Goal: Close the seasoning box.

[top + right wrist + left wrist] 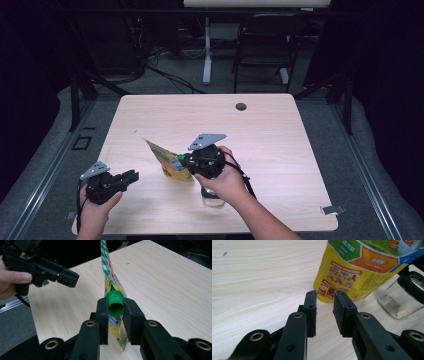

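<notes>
Pale wood-grain counter (280,150) stands in a dark room, with a black chair (265,45) on the grey floor beyond its far edge. Near the counter's front, the right gripper (116,308) is clamped on the green spout (115,305) of a yellow snack pouch (167,161), its jaws pressing the spout from both sides, and the pouch hangs tilted with its lower corner near the wood. Just beside the pouch, under the right hand (225,182), a small glass jar (402,298) with a black rim stands on the counter with some pale grains at its bottom. The left gripper (324,306) hovers low at the pouch's left, jaws partly apart with nothing between them, aimed at the pouch's lower edge.
</notes>
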Demonstrator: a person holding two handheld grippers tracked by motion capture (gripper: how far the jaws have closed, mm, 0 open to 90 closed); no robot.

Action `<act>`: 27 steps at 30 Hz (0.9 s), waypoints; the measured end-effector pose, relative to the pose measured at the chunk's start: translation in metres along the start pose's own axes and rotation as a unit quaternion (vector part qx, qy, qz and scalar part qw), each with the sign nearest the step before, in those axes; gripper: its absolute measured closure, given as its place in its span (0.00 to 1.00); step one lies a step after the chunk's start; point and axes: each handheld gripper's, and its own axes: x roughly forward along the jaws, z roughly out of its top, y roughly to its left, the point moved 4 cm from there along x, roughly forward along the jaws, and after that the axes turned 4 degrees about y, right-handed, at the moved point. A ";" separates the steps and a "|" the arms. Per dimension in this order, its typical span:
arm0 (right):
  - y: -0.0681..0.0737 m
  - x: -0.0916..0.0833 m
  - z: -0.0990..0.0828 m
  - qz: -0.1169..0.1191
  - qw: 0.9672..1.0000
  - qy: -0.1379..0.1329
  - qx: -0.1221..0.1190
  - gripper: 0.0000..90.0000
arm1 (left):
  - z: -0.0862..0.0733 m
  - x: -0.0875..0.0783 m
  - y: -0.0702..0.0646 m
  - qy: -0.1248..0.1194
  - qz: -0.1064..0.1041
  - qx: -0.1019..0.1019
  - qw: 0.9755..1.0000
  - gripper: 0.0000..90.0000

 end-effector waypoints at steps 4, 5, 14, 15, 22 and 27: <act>0.001 -0.005 -0.004 0.002 1.000 0.004 -0.013 0.84 | 0.000 -0.001 0.000 -0.001 0.000 -0.001 1.000 0.81; 0.001 -0.006 -0.004 0.002 1.000 0.006 -0.013 0.83 | 0.000 -0.001 0.000 0.000 0.001 -0.001 1.000 0.81; 0.002 -0.005 -0.003 -0.002 1.000 0.005 -0.014 0.77 | 0.000 -0.002 0.001 0.000 0.001 -0.001 1.000 0.81; 0.002 -0.005 -0.002 0.000 1.000 0.006 -0.016 0.75 | 0.000 -0.001 0.002 -0.001 0.003 -0.001 1.000 0.81; 0.004 -0.005 0.006 -0.004 1.000 -0.002 -0.022 0.69 | 0.000 -0.001 0.001 0.001 0.000 -0.001 1.000 0.80; 0.006 0.001 0.016 -0.008 1.000 -0.011 -0.024 0.70 | 0.000 -0.001 0.001 0.000 0.000 0.000 1.000 0.80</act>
